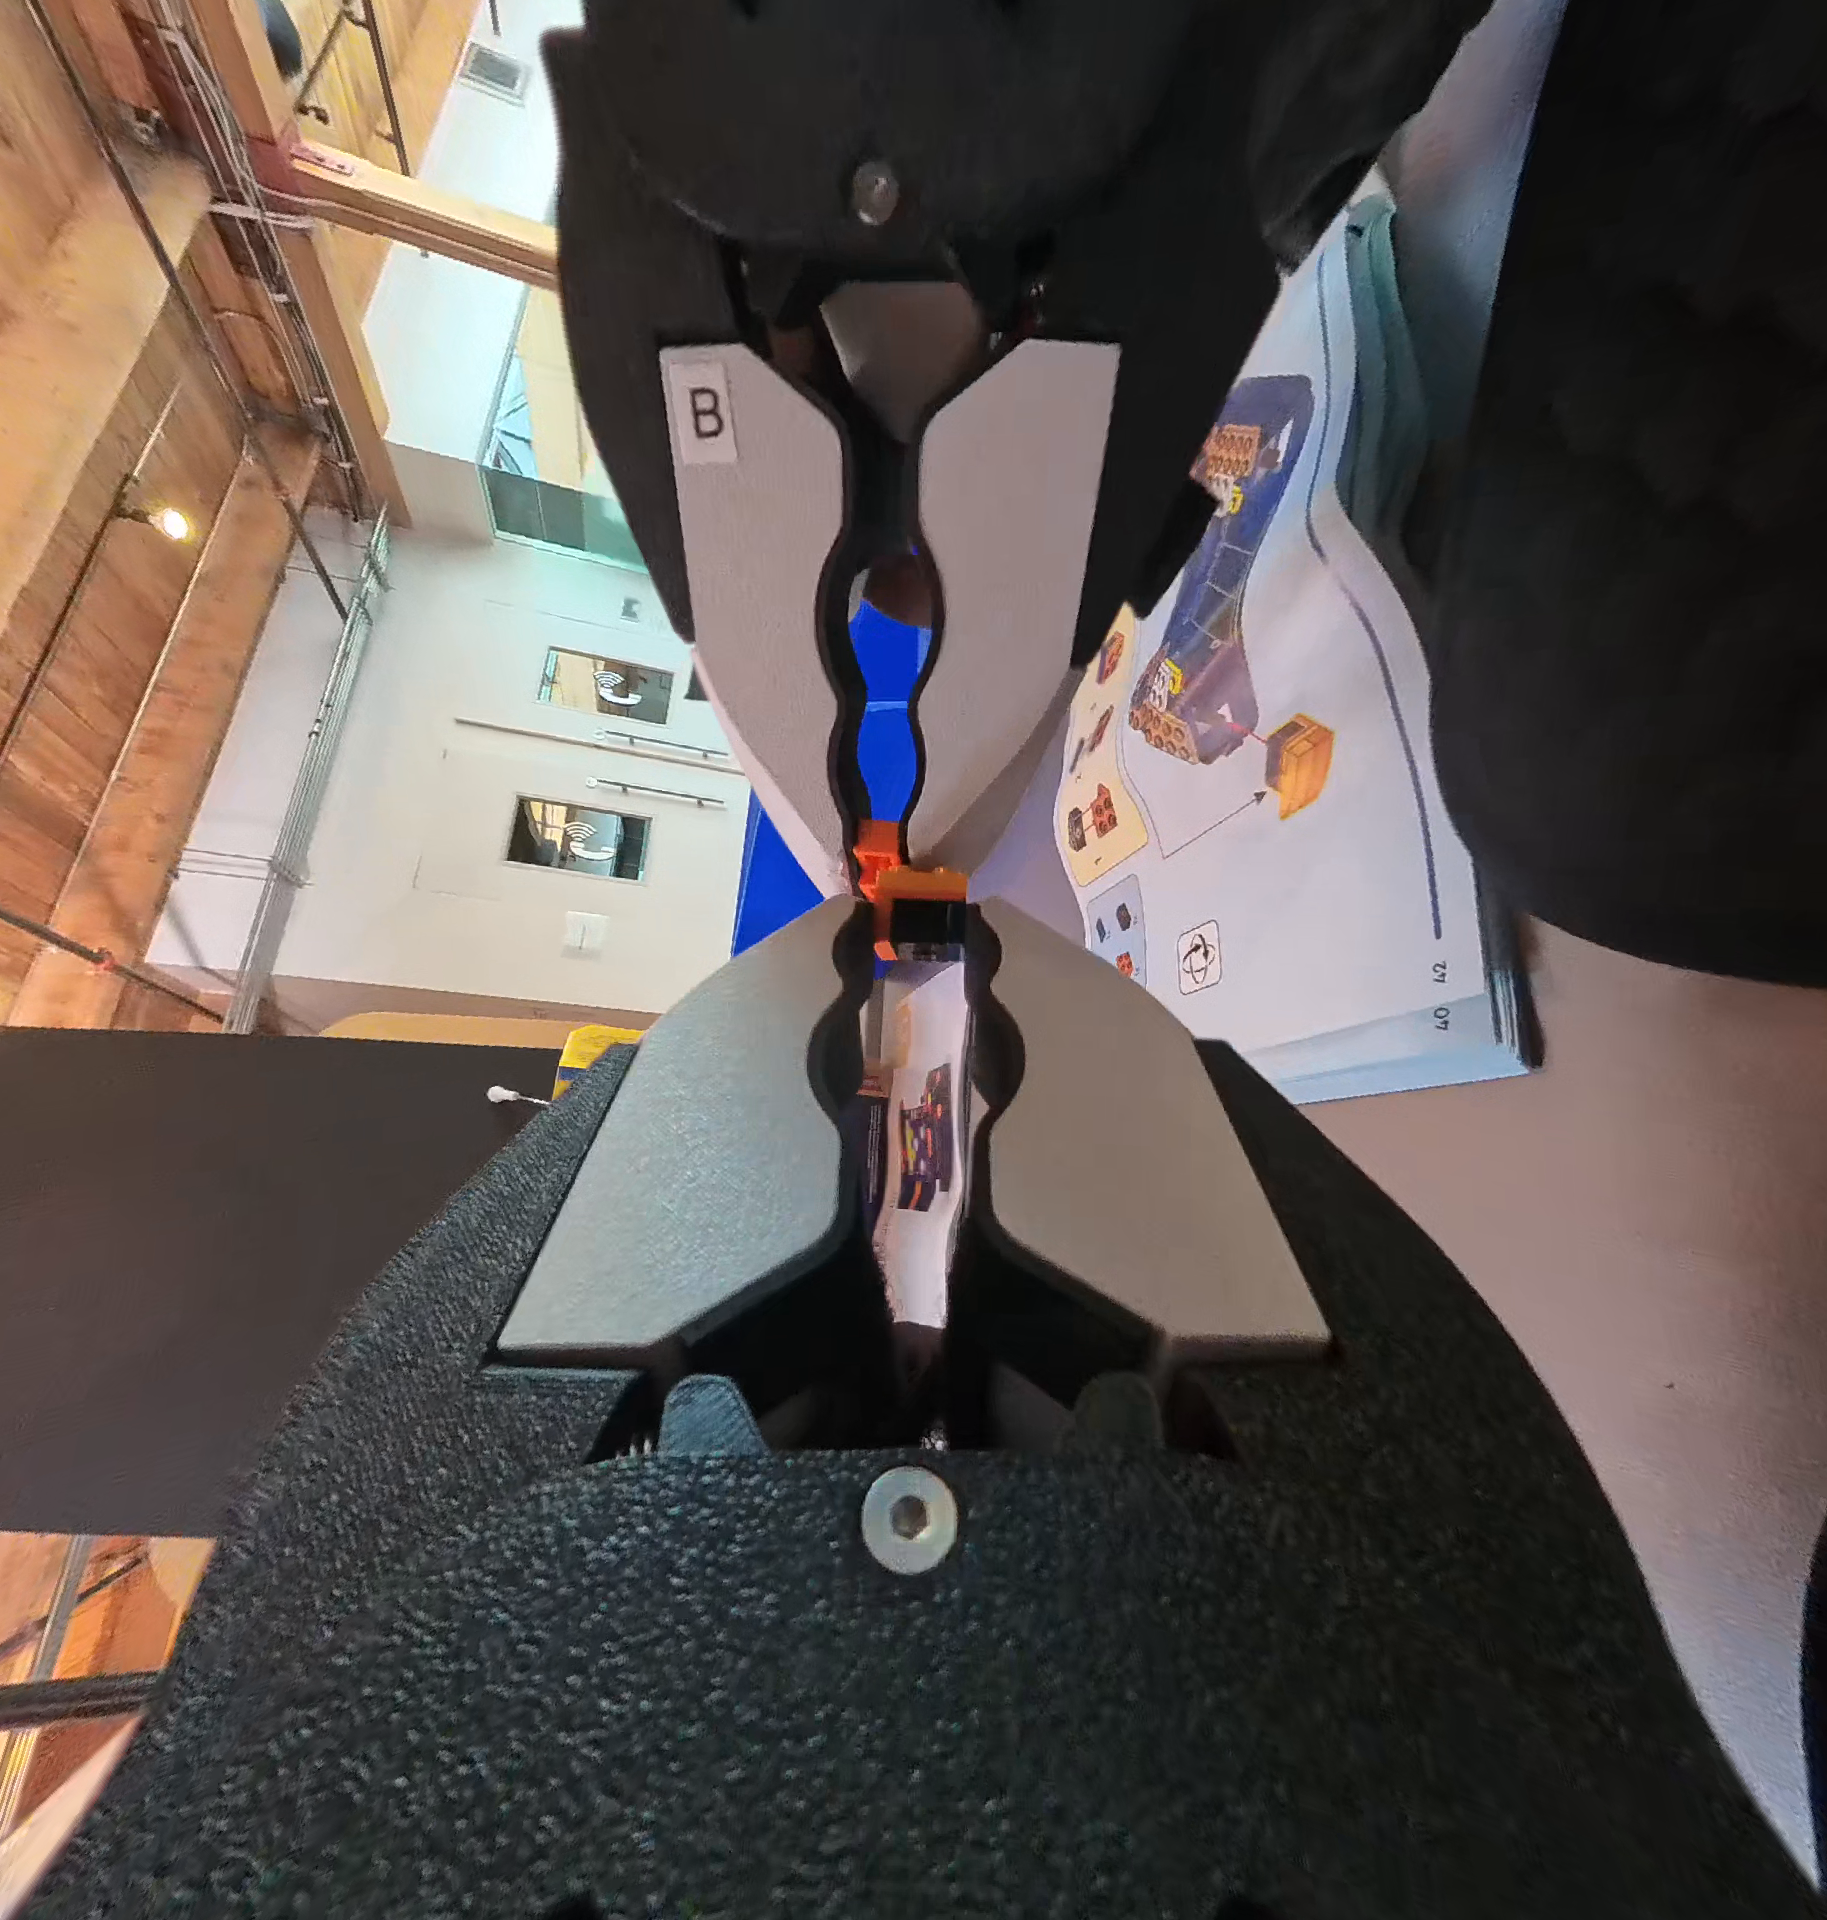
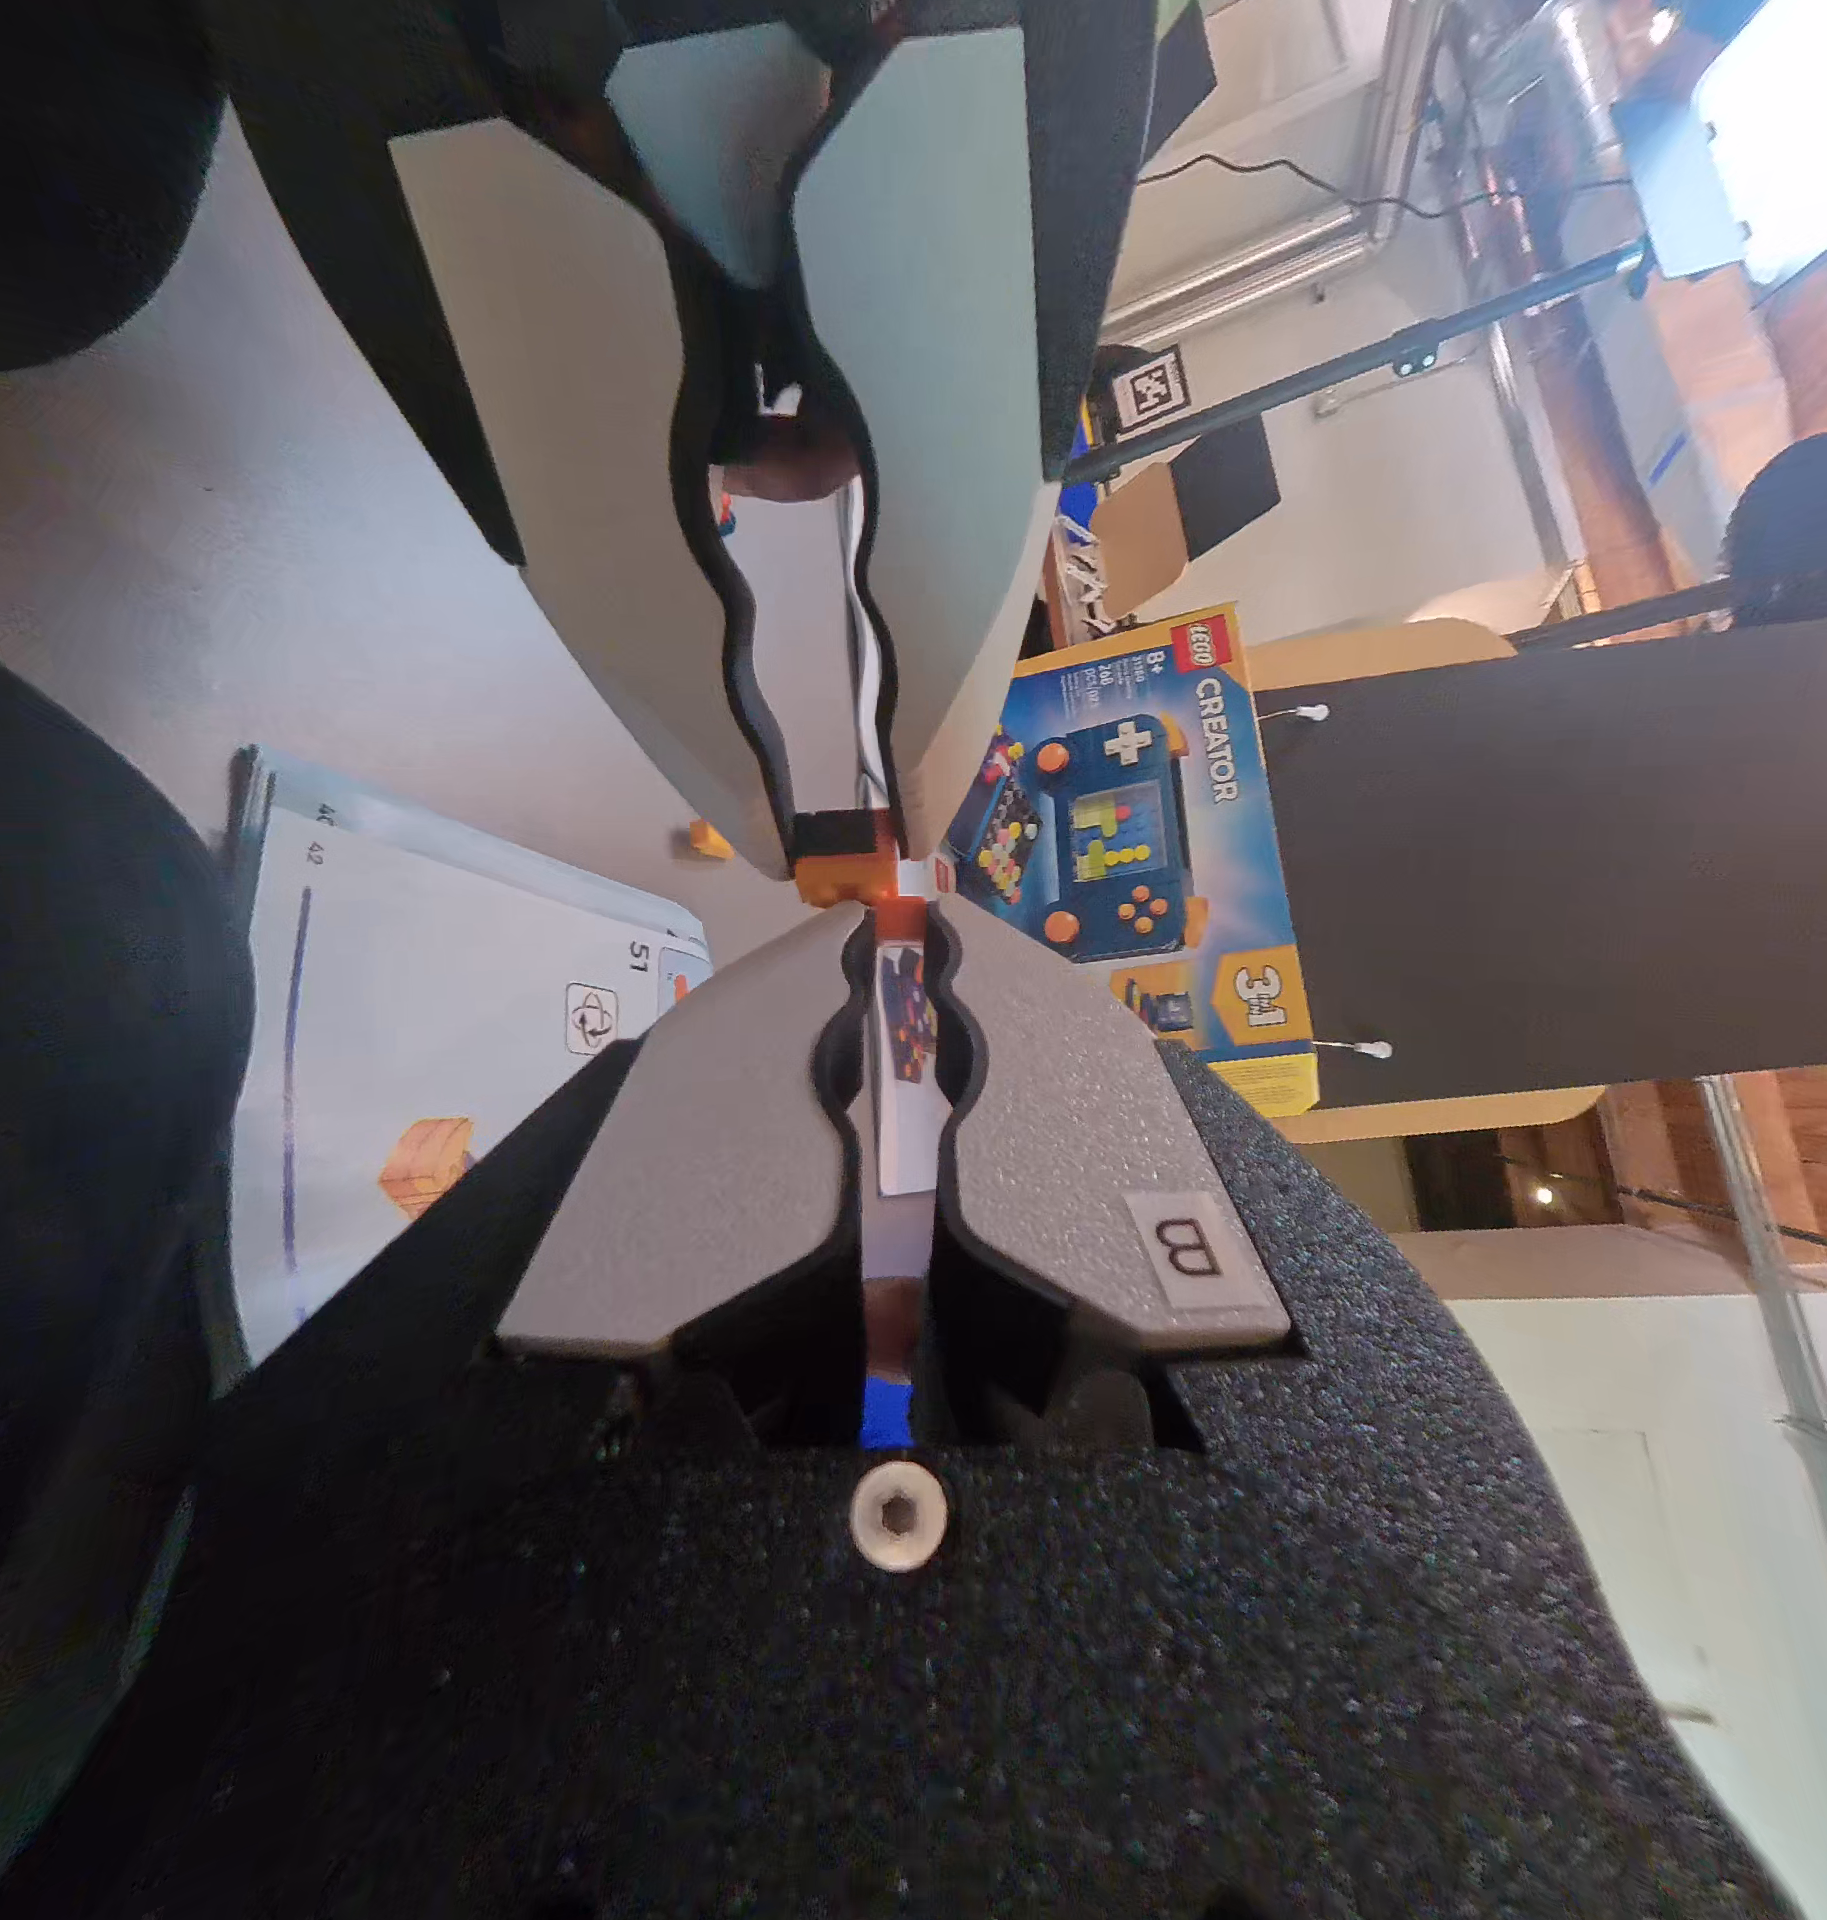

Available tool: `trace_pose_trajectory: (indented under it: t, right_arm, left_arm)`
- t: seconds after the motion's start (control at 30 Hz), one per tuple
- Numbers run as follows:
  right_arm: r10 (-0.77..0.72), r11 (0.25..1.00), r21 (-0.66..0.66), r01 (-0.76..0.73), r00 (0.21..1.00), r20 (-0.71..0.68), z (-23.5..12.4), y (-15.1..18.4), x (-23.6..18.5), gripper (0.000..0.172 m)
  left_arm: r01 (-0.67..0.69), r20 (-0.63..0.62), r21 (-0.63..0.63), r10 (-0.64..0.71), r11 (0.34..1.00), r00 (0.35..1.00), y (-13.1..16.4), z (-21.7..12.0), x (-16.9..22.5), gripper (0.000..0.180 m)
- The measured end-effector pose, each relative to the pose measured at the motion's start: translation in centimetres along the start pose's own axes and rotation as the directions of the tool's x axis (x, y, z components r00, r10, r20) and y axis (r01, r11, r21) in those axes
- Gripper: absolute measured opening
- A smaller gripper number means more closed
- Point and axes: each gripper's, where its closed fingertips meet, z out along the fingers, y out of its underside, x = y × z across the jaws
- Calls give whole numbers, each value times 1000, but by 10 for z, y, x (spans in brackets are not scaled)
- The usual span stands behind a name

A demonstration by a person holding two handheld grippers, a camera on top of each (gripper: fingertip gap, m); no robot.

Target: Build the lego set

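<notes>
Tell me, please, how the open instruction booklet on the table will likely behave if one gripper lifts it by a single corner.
The instruction booklet would probably flop, since its open pages already lie in a wave. It looks light for its size, being a thin stack of sheets. Its smooth pages might slide on the pale table when pushed.

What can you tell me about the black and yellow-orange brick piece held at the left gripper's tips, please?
The brick piece is a small plastic stack: a black block with a yellow-orange studded plate on it. It sits off the table, clamped between the left gripper fingertips. A smaller red-orange brick, pinched by the right gripper, meets its plate side.
</notes>
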Motion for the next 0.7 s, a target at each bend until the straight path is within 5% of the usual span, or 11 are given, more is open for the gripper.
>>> trace_pose_trajectory:
  t: [0.23, 0.33, 0.4, 0.5, 0.57, 0.63, 0.7]
  right_arm:
    - [28, 999, 29, -27, 998, -53, -2, -3, 9, 7]
    - [212, 974, 86, -208, 977, -35, -4, -4, 18, 7]
    - [449, 889, 56, -455, 889, 96, 0, 3, 12, 8]
    - [761, 621, -120, -775, 558, 332, 1, 12, -11, 8]
    - [823, 497, -258, -828, 356, 442, -5, 11, -29, 8]
    - [842, 449, -392, -803, 234, 487, -11, 14, -45, 7]
    - [859, 462, -541, -703, 204, 468, -17, 26, -61, 8]
  left_arm:
    - [0, 54, 3, 0, 1000, 999, -2, 3, -8, 15]
    - [134, 63, 48, -137, 990, 989, -2, 2, -16, 15]
    - [325, 23, 100, -329, 940, 944, -1, 2, -22, 15]
    - [666, -157, 172, -648, 726, 746, 0, 2, -27, 16]
    - [823, -306, 221, -764, 523, 568, -2, -2, -32, 16]
    - [910, -453, 254, -791, 327, 411, -8, -9, -39, 16]
    - [936, -542, 305, -776, 175, 322, -11, -19, -51, 16]
